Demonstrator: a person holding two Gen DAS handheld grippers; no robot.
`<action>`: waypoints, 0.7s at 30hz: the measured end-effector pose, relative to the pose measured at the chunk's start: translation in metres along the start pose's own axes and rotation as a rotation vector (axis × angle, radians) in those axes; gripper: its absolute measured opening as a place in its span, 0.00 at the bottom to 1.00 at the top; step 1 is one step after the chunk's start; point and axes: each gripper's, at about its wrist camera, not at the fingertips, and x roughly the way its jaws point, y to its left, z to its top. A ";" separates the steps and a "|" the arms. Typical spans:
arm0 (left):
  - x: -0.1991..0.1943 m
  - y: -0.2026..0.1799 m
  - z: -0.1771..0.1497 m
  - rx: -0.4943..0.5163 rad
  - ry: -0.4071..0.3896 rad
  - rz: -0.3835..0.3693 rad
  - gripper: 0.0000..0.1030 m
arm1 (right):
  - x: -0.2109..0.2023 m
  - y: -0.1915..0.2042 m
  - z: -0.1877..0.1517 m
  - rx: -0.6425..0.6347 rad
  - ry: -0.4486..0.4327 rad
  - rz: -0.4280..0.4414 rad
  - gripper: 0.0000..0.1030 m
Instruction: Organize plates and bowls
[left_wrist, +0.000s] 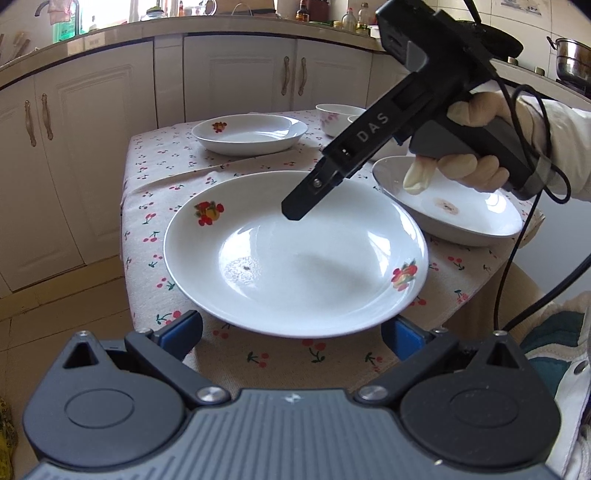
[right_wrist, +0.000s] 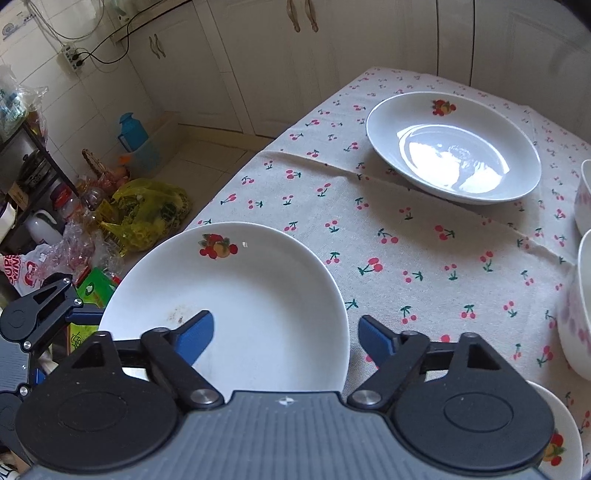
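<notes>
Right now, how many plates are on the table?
3 plates: the near plate under the right gripper, the far plate at the back, and the right plate. More could be hidden behind the hand.

In the right wrist view, bare surface (right_wrist: 424, 251) lies open from 12 to 2 o'clock of the near plate (right_wrist: 258, 295), up to the far plate (right_wrist: 454, 147). Bowls (right_wrist: 580, 302) block the 3 o'clock edge. The right gripper (left_wrist: 291, 212) hangs over the near plate, seemingly clear of it.
</notes>
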 end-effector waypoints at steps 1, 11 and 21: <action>0.000 0.000 0.000 0.003 -0.001 -0.003 0.99 | 0.001 -0.001 0.000 0.002 0.003 0.007 0.78; 0.002 0.001 0.003 0.045 0.009 -0.026 0.99 | 0.005 -0.012 0.008 0.025 0.022 0.061 0.73; 0.006 0.003 0.008 0.054 0.040 -0.026 0.99 | 0.004 -0.012 0.009 0.047 0.029 0.109 0.73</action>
